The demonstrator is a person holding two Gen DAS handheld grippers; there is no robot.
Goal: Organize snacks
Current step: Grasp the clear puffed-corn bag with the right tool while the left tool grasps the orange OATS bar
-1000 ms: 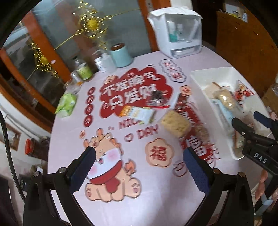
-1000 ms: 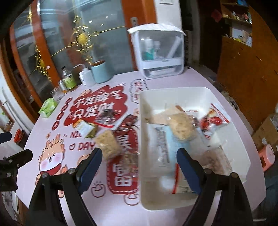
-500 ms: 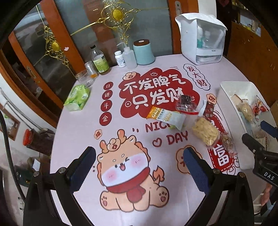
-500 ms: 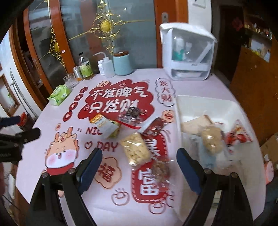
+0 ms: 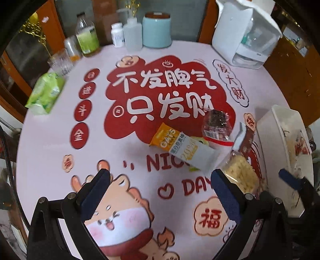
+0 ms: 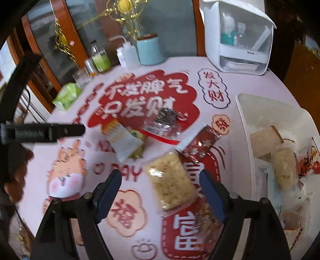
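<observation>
Round table (image 5: pixel 50 152) covered with pale pink cloth printed in red characters and a cartoon figure. Behind it, glass-panelled cabinet doors (image 6: pixel 48 40) in reddish-brown wooden frames with gold ornaments (image 6: pixel 122 8). Brown wooden panelling (image 6: pixel 304 74) at right. Lighting dim, even.

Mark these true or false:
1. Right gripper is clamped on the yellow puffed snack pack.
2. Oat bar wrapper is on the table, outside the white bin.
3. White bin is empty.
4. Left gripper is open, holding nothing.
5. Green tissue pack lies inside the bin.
1. False. The right gripper straddles the yellow puffed snack pack; jaws closing, pads not yet pressing.
2. True. The oat bar wrapper lies on the table.
3. False. The white bin holds several snacks.
4. True: left gripper.
5. False. The green tissue pack lies at the table's far edge.
</observation>
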